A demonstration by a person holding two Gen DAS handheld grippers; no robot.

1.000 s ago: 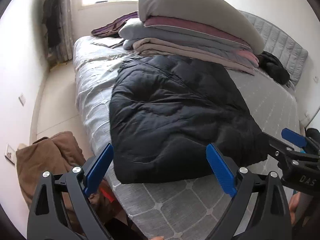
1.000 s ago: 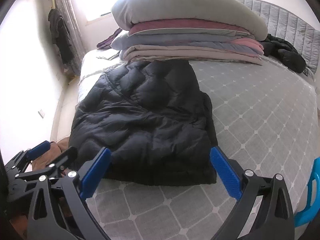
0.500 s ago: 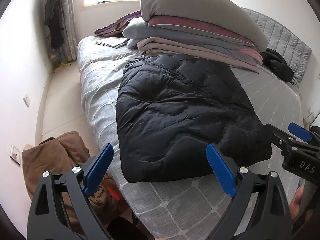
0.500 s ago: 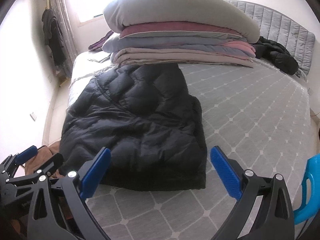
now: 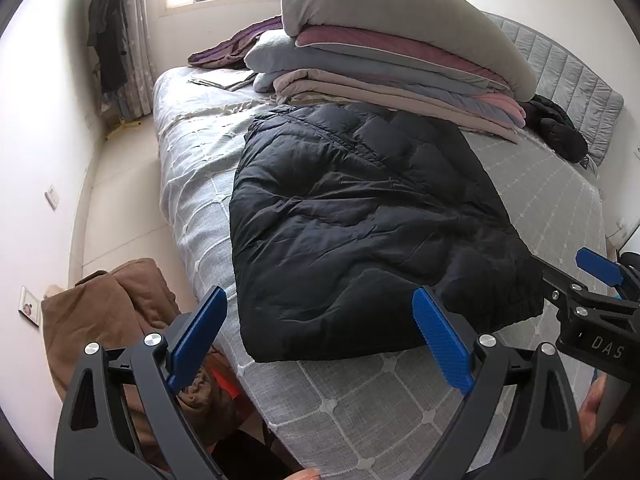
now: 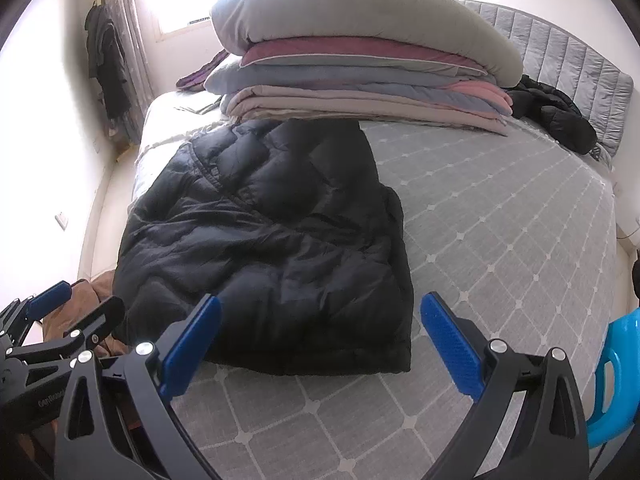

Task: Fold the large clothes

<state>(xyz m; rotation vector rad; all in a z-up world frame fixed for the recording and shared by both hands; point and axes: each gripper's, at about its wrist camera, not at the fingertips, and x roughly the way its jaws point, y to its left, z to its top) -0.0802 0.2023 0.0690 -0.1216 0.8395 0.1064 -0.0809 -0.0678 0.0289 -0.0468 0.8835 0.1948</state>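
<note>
Black puffer jacket [image 5: 360,232] folded into a rough rectangle, flat on the grey quilted bed [image 5: 540,184], far edge touching the stack of folded blankets [image 5: 392,60] at 12 o'clock, near hem close to the bed's front edge. Left gripper [image 5: 320,340] spread wide, blue pads empty, hovering at 6 o'clock over the bed's near corner, clear of the jacket. Right gripper [image 6: 320,344] likewise spread, nothing between its pads, poised above the bedcover just short of the jacket's hem. Seen from the left wrist, right gripper's black body at 3 o'clock, white letters "DAS" readable on it. Seen from the right wrist, left gripper at 8 o'clock, faint print on its body, too blurred to read. Brown garment [image 5: 116,312] heaped on the floor at 8 o'clock beside the bed. Second black jacket [image 5: 560,132] bunched at 2 o'clock against the grey padded headboard [image 5: 572,84]. Purple cloth [image 5: 236,44] behind the stack at 11 o'clock. Dark clothes [image 5: 106,36] hanging by the curtain at 10 o'clock. Blue plastic chair [image 6: 616,376] at 4 o'clock in the right wrist view
</note>
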